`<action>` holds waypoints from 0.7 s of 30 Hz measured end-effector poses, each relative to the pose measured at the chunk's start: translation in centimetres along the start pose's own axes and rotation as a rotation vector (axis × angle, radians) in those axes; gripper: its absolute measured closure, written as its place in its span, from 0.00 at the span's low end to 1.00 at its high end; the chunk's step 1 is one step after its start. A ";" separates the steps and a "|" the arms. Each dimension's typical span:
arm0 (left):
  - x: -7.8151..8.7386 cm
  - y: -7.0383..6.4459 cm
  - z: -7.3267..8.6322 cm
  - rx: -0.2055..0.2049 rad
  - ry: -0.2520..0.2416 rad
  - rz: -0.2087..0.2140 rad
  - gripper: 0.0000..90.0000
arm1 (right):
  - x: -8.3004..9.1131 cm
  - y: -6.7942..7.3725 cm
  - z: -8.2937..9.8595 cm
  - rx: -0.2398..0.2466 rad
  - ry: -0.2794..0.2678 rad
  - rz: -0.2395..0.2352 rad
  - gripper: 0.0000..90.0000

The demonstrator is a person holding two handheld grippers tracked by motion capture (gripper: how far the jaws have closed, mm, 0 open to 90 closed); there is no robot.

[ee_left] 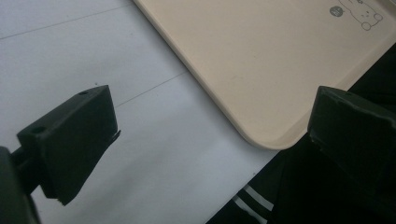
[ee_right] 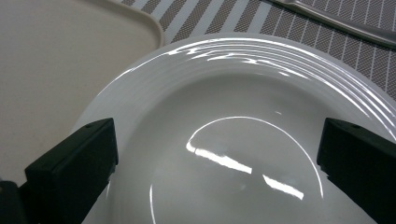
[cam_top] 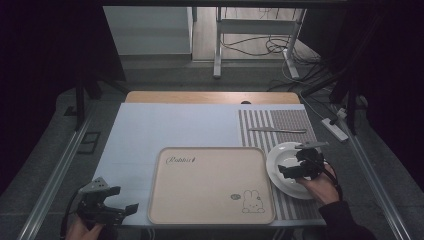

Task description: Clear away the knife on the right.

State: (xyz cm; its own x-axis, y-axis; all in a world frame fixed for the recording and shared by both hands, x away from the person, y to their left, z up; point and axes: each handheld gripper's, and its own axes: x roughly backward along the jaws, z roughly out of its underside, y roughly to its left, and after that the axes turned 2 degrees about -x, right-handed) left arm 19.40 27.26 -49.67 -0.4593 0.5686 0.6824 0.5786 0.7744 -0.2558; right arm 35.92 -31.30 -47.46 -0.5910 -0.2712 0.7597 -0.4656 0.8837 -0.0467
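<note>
A dim room surrounds a pale surface [cam_top: 165, 125] whose right end carries a striped placemat [cam_top: 280, 125]. On the mat's near part sits the white plate [cam_top: 285, 165], just beside the beige tray [cam_top: 210, 185], with a knife [cam_top: 277, 130] lying farther back. Our right tool [cam_top: 298, 161] hovers over the plate with jaws spread wide, released, probably lining up on the rim (we cannot tell whether it touches). Our left tool [cam_top: 116, 199] waits open off the tray's near left corner, likely ready to steady it.
</note>
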 end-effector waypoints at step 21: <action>-0.1 -0.1 0.0 -0.004 0.005 -0.002 0.02 | -2.2 -2.9 -2.7 -0.025 0.010 0.054 0.00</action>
State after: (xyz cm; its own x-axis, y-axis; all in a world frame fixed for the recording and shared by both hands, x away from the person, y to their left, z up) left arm 19.43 27.17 -49.68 -0.4576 0.5656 0.6861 0.5801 0.7747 -0.2517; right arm 40.34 -32.20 -47.24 -0.6084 -0.2194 0.7627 -0.4166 0.9062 -0.0716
